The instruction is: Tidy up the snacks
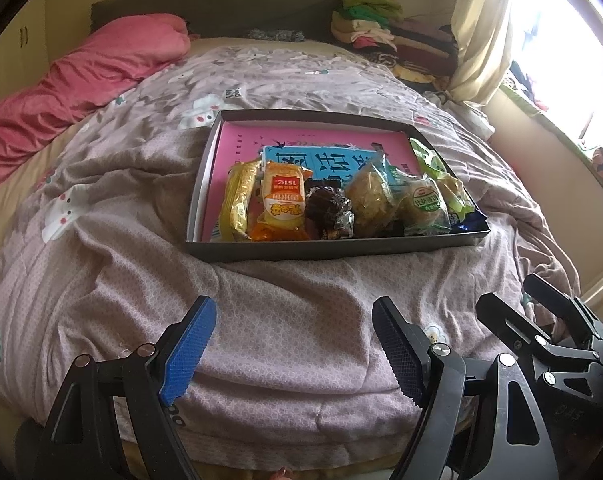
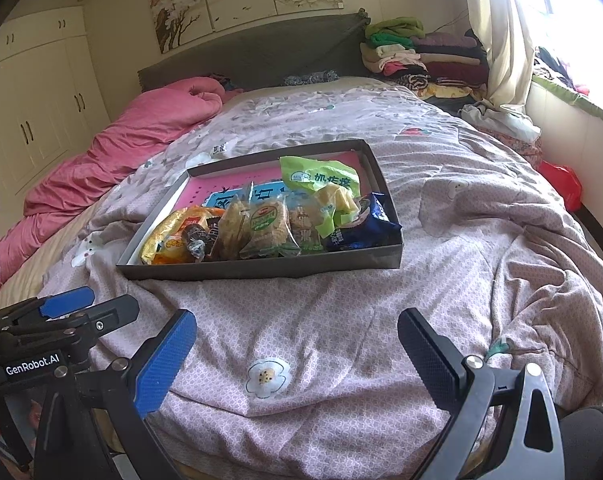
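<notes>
A shallow dark box (image 1: 261, 250) (image 2: 261, 270) with a pink lining sits on the bed. Several wrapped snacks lie along its near side: a yellow pack (image 1: 237, 200), an orange-white pack (image 1: 283, 200), dark candies (image 1: 327, 210), a green-label cake (image 1: 421, 204) (image 2: 267, 222), a green bag (image 2: 319, 178) and a blue pack (image 2: 375, 220). My left gripper (image 1: 293, 344) is open and empty over the quilt in front of the box. My right gripper (image 2: 297, 356) is open and empty beside it, to the right; it also shows in the left wrist view (image 1: 517, 296).
The lilac quilt (image 1: 281, 300) covers the bed. A pink duvet (image 1: 85, 76) lies along the left side. Folded clothes (image 2: 417, 56) are stacked at the head, right. A curtain and window ledge (image 2: 569, 96) run along the right; wardrobes (image 2: 33, 112) stand on the left.
</notes>
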### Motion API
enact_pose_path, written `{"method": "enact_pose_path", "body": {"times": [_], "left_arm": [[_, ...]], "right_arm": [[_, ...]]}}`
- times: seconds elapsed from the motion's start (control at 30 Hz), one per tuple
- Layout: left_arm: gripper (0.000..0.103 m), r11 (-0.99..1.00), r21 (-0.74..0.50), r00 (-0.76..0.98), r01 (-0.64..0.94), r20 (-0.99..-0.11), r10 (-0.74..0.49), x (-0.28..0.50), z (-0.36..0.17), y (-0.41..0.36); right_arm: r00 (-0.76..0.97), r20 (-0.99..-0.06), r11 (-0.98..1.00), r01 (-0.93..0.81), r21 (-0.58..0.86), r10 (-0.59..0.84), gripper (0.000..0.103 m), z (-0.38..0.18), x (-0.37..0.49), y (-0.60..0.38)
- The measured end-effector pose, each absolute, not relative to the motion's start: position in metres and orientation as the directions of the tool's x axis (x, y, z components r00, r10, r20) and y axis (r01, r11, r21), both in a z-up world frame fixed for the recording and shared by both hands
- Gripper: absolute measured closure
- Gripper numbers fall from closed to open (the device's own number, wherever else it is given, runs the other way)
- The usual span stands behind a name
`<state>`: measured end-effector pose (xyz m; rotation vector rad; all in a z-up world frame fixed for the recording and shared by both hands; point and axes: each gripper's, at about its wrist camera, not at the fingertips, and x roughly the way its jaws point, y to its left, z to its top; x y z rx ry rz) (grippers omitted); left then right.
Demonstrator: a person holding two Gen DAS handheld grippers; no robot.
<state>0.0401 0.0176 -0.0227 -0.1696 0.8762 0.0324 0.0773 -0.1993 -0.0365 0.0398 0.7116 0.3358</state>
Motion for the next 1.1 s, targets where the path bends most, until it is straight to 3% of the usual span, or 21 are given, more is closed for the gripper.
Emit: {"method": "enact_pose_path", "body": {"times": [1.1], "left_arm": [[0.021, 0.989, -0.127, 0.656, -0.078, -0.754, -0.045, 0.0402, -0.0201, 0.0176]], "right_arm": [[0.708, -0.639, 0.95, -0.282, 0.135, 0.301, 0.002, -0.0391, 0.0793, -0.2052]]}}
